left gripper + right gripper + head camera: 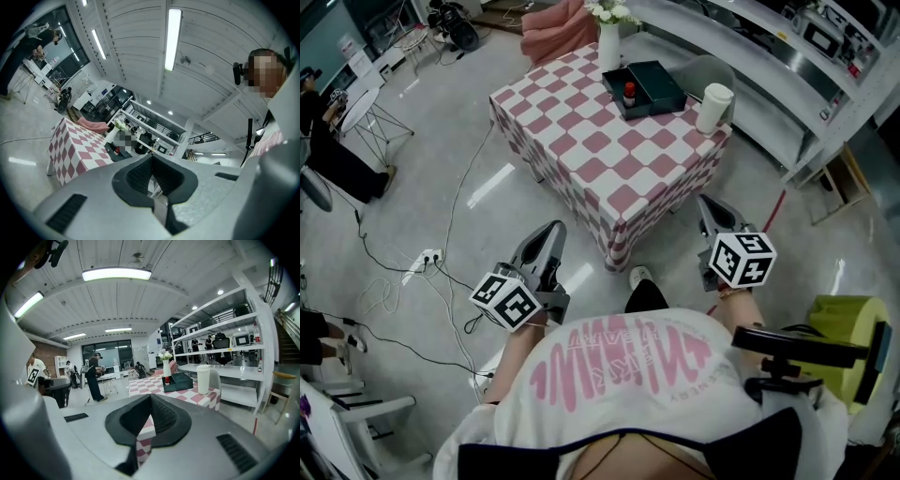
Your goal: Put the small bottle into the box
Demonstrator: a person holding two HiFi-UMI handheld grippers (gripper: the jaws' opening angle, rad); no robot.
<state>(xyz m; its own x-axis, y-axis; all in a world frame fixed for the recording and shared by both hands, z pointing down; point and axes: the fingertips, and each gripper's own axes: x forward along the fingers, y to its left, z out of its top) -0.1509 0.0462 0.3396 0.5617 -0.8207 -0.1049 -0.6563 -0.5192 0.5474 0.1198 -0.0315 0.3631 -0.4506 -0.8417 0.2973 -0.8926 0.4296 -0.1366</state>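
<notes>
1. Holding the left claw (pixel 551 232) low by the left hip, the person points it forward and down. It is well apart from the table (pixel 581 159).
2. In the left gripper view, this claw (pixel 151 161) has its jaws pressed together with nothing in them. Only this view looks up at the long ceiling lamp (pixel 172 37).
3. The small bottle (pixel 629 94) with a red cap stands in the dark box (pixel 661 89) on the table. A white vase (pixel 608 45) and a white cup (pixel 713 107) stand beside the box.
4. The right claw (pixel 710 211) is low by the right hip and near the table's corner, not touching it. Its jaws are together too, and empty.
5. Only the right gripper view shows the tall shelves (pixel 225 333), and it shows the bottle and box from the side.
</notes>
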